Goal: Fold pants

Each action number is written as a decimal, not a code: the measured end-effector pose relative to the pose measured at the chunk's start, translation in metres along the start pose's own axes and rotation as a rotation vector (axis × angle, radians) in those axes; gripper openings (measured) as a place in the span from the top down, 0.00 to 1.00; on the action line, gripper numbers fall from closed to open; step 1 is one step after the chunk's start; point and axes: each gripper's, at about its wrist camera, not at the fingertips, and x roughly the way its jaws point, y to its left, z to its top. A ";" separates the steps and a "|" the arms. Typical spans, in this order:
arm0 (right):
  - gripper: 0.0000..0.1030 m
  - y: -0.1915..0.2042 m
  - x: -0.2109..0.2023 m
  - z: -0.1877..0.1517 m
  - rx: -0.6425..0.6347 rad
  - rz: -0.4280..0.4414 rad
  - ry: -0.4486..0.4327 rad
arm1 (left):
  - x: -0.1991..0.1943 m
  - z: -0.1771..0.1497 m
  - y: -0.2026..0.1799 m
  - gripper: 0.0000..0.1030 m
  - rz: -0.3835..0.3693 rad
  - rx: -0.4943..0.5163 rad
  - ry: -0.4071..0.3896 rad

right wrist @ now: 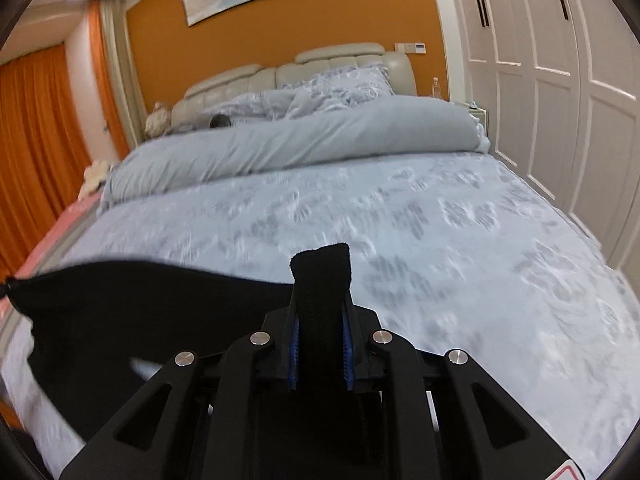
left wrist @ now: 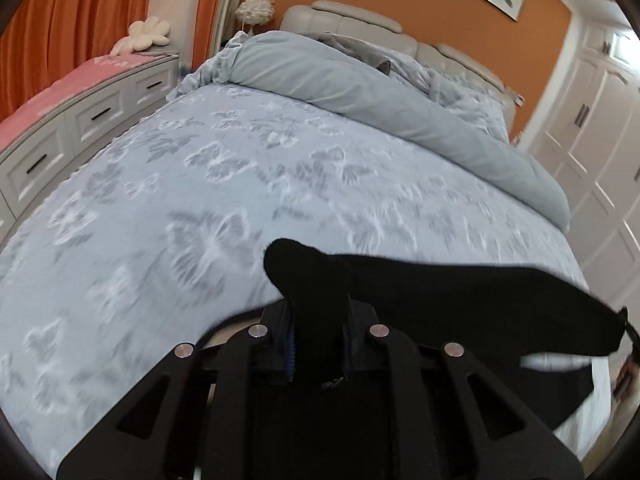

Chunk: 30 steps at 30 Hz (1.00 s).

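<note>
- Black pants [left wrist: 460, 300] pinched in both grippers, held up over the foot end of the bed [left wrist: 240, 184].
- Left gripper [left wrist: 319, 344]: jaws narrow, clamped on a bunched corner of the pants, fabric poking up past the fingertips.
- Right gripper [right wrist: 320, 344]: jaws narrow, clamped on another corner, blue pads [right wrist: 295, 354] pressed against cloth on both sides.
- Top edge of pants stretched fairly taut between the two grips; runs right from the left gripper, left from the right gripper [right wrist: 140, 292].
- Rest of fabric hanging below that edge, lower hem out of frame.
- Drawstring end [left wrist: 630, 326] dangling at the far corner in the left wrist view.
- Bedspread with butterfly print lying flat, broad open stretch ahead of both grippers.
- Rolled grey duvet [right wrist: 300, 140] across the head end, well apart from the pants.
- Drawer unit [left wrist: 80, 120] just beside the left edge of the bed; white wardrobe doors [right wrist: 560, 80] near the right edge.
- Motion blur on bedspread in both views.
</note>
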 end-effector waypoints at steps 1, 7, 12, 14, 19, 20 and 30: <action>0.85 -0.004 -0.006 -0.010 -0.006 -0.007 0.011 | -0.009 -0.012 0.006 0.85 -0.002 0.001 0.009; 0.78 -0.039 -0.019 -0.101 0.014 -0.069 0.164 | -0.010 -0.097 0.046 0.53 0.080 0.006 0.130; 0.57 -0.063 -0.050 -0.146 0.135 -0.134 0.169 | -0.024 -0.134 0.070 0.28 0.108 -0.136 0.133; 0.56 -0.064 -0.075 -0.146 0.203 -0.134 0.093 | -0.042 -0.138 0.078 0.12 0.056 -0.241 0.097; 0.30 -0.011 -0.099 -0.123 0.194 -0.043 -0.013 | -0.053 -0.144 0.097 0.09 -0.066 -0.526 0.128; 0.30 0.002 -0.099 -0.119 0.189 -0.018 -0.018 | -0.047 -0.144 0.100 0.09 -0.083 -0.569 0.146; 0.30 0.114 -0.060 -0.107 0.159 0.096 -0.005 | 0.012 -0.130 0.084 0.87 -0.009 -0.532 0.179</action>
